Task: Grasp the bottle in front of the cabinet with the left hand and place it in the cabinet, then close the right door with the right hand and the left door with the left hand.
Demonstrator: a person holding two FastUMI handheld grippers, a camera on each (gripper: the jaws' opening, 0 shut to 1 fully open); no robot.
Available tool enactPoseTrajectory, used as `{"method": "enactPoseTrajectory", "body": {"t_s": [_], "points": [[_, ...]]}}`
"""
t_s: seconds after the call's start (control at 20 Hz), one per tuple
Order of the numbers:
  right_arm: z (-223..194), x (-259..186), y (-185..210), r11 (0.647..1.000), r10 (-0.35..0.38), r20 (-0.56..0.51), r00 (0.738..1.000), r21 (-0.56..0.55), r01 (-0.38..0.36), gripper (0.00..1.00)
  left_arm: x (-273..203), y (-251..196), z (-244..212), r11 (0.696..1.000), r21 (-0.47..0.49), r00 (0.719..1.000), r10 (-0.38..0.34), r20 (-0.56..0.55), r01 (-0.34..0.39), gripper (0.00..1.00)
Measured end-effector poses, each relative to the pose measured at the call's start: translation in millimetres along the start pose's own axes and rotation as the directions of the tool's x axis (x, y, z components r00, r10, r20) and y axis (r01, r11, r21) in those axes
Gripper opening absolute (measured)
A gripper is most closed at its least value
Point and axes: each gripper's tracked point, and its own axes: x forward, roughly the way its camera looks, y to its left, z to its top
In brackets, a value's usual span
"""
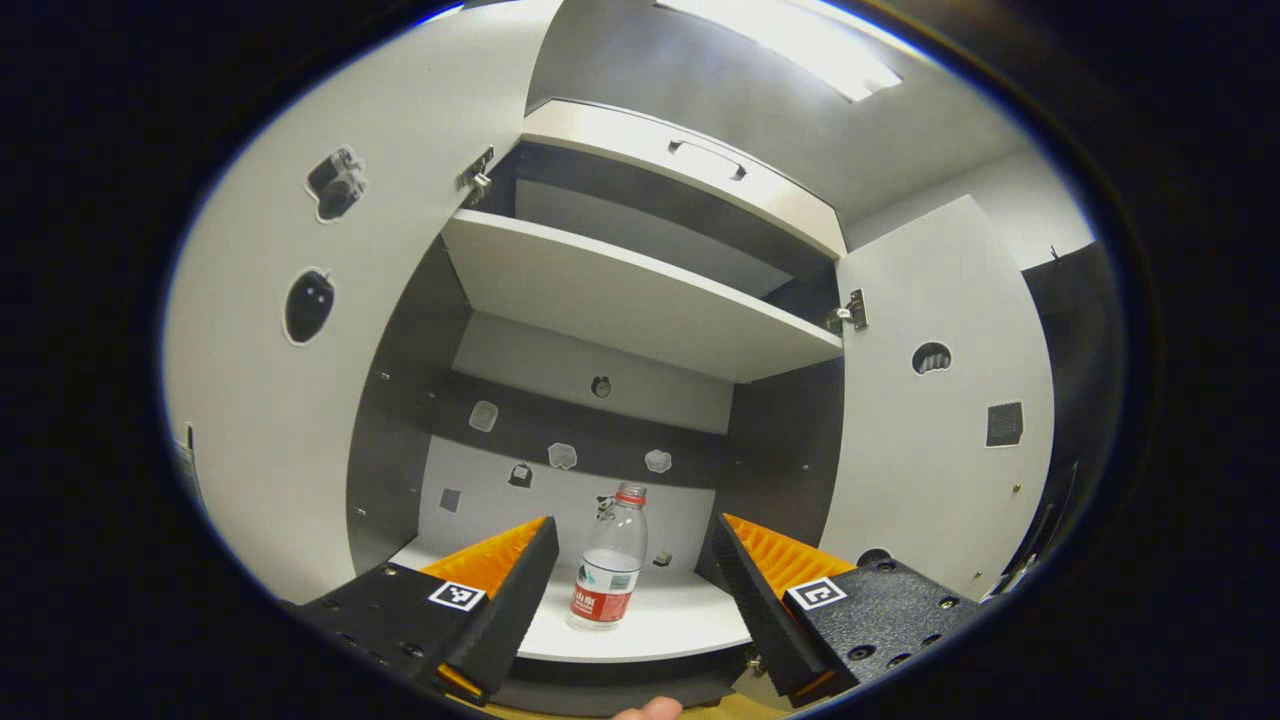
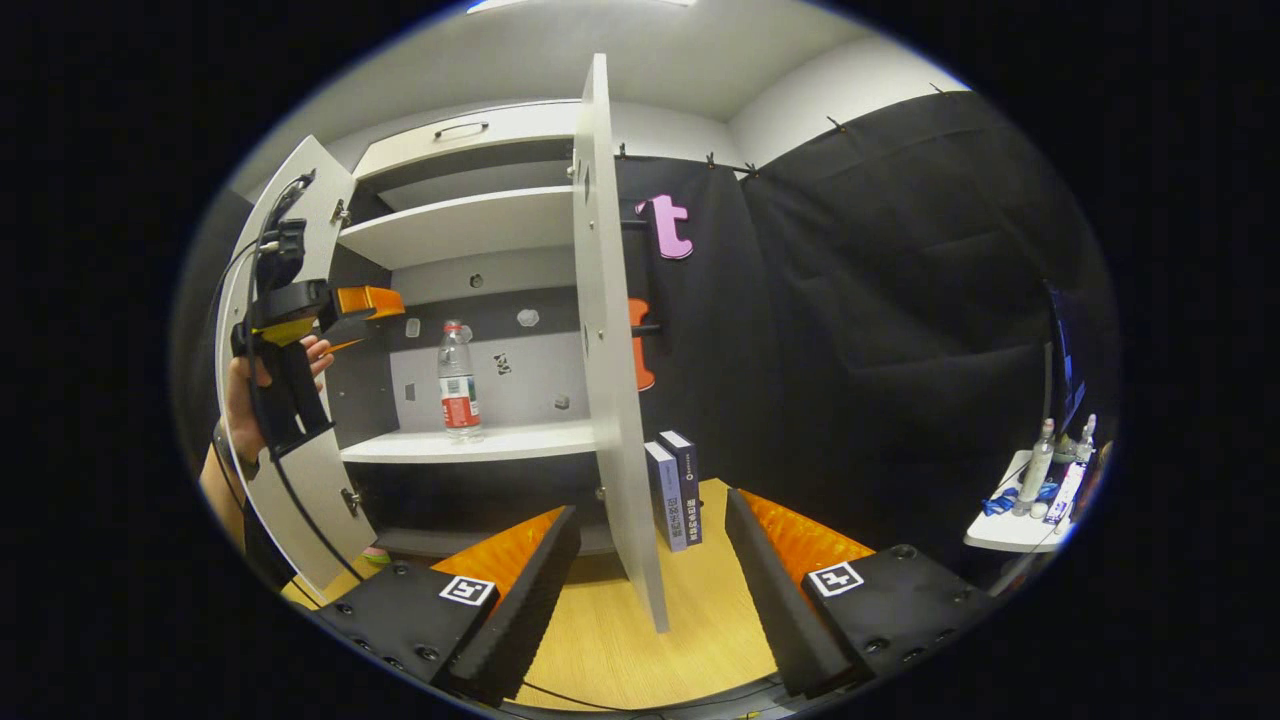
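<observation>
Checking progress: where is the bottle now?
The bottle stands upright on the cabinet's lower shelf, ahead of the open left gripper.

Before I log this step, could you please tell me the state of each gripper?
Left gripper: open, empty; the clear plastic bottle with a red label stands free.
Right gripper: open, holding nothing.

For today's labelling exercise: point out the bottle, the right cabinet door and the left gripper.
bottle (image 1: 603, 590), left gripper view, on its label.
right cabinet door (image 2: 606, 330), right gripper view, on its panel.
left gripper (image 1: 630, 565), left gripper view, midway between fingertips.
</observation>
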Motion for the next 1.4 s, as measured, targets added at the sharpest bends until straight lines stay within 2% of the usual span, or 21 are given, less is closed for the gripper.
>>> {"method": "enactPoseTrajectory", "body": {"t_s": [0.15, 0.3, 0.45, 0.65, 0.8, 0.95, 1.05, 1.2, 1.4], "points": [[3.6, 4.8, 6.6, 1.0, 0.017, 0.011, 1.0, -0.009, -0.016, 0.98, -44.0, 10.4, -10.9, 0.999, 0.014, 0.999, 0.036, 0.005, -0.036, 0.95], [2.7, 10.3, 13.2, 0.999, 0.033, 0.008, 0.999, -0.001, -0.033, 0.98, -86.9, 24.5, -44.9, 0.996, 0.01, 0.995, 0.088, -0.047, -0.088, 0.94], [-0.7, 15.5, 21.7, 0.998, 0.059, 0.0, 0.998, -0.005, -0.059, 0.98, -123.8, 34.0, -71.2, 0.991, 0.028, 0.99, 0.132, -0.054, -0.131, 0.95], [-0.8, 20.0, 21.9, 0.997, 0.066, -0.003, 0.998, -0.026, -0.066, 0.98, -176.1, 32.0, -119.4, 0.988, 0.009, 0.977, 0.157, -0.144, -0.157, 0.95], [-5.7, 20.7, 25.1, 0.997, 0.075, -0.012, 0.997, -0.007, -0.075, 0.98, -194.9, 26.5, -130.7, 0.989, -0.032, 0.976, 0.137, -0.168, -0.144, 0.95], [-7.9, 20.8, 23.8, 0.996, 0.085, -0.026, 0.996, 0.006, -0.085, 0.98, -198.6, 29.4, -128.4, 0.988, -0.028, 0.976, 0.146, -0.164, -0.152, 0.95], [2.1, 18.9, 5.4, 0.999, 0.046, -0.015, 0.999, 0.001, -0.045, 0.98, -201.7, 26.1, -124.6, 0.99, -0.023, 0.978, 0.137, -0.154, -0.142, 0.95], [37.0, 20.7, -34.6, 0.999, -0.035, 0.056, 0.998, -0.025, 0.036, 0.97, -202.3, 18.1, -123.2, 0.994, 0.0, 0.983, 0.105, -0.15, -0.106, 0.95], [104.5, 38.4, -86.6, 0.991, -0.126, 0.174, 0.977, -0.015, 0.13, 0.97, -207.9, 13.7, -117.2, 0.996, -0.003, 0.986, 0.09, -0.139, -0.091, 0.95]]}}
